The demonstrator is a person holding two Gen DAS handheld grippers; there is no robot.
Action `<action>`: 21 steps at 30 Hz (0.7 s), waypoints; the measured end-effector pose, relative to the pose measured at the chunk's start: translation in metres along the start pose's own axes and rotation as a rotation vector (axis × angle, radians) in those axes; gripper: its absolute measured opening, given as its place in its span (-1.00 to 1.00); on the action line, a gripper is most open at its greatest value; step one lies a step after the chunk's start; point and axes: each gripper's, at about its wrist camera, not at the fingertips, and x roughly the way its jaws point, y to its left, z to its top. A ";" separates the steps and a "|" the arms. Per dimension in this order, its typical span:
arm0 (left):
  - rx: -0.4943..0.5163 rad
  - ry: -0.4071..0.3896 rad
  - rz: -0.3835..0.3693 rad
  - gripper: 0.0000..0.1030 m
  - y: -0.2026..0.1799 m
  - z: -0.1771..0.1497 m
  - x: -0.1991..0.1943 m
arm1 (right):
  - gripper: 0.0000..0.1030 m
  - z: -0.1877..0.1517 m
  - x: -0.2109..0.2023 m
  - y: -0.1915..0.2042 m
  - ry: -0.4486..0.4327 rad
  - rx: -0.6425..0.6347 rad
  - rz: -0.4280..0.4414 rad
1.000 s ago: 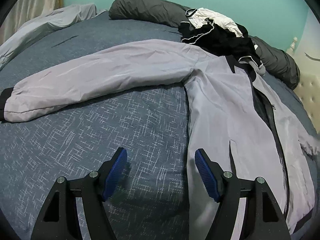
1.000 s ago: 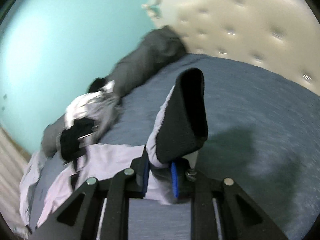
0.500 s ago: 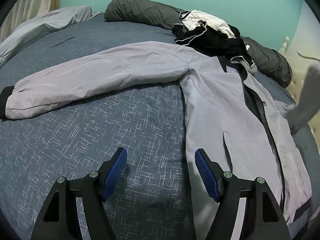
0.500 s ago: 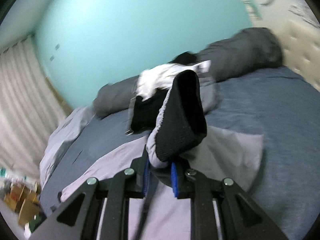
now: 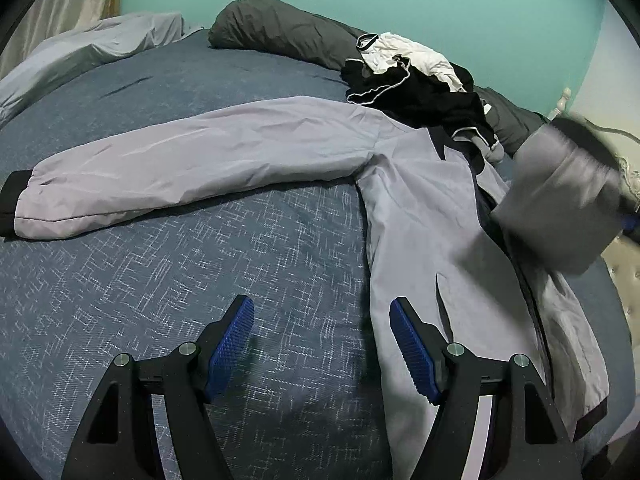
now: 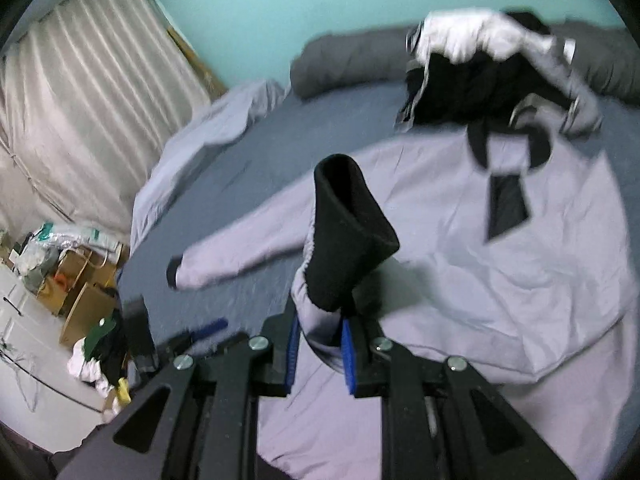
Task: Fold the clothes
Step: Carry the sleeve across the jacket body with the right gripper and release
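A light grey jacket lies spread face up on the blue bed, one sleeve stretched out to the left with a black cuff. My right gripper is shut on the other sleeve just below its black cuff, which stands up above the pads. That sleeve shows blurred at the right of the left wrist view, lifted over the jacket body. My left gripper hangs open over the bedspread beside the jacket's lower left edge, with nothing between its fingers.
A heap of black and white clothes lies by the jacket's collar, against a dark grey bolster. A pale grey sheet is bunched at the bed's far left. Cardboard boxes and clutter stand on the floor beside the bed.
My right gripper has swept the held sleeve from the headboard side across over the jacket body, turning as it went. The left gripper has drifted only slightly and stayed open.
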 end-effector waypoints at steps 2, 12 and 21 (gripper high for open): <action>-0.002 0.003 0.000 0.44 0.001 0.000 0.000 | -0.67 -0.016 0.019 0.002 0.040 0.011 0.010; 0.030 -0.005 -0.013 0.44 -0.008 0.002 0.000 | -0.45 -0.043 0.049 0.009 0.149 -0.056 -0.069; 0.078 -0.034 -0.063 0.44 -0.031 0.007 -0.008 | 0.11 -0.027 -0.018 -0.019 0.047 -0.098 -0.155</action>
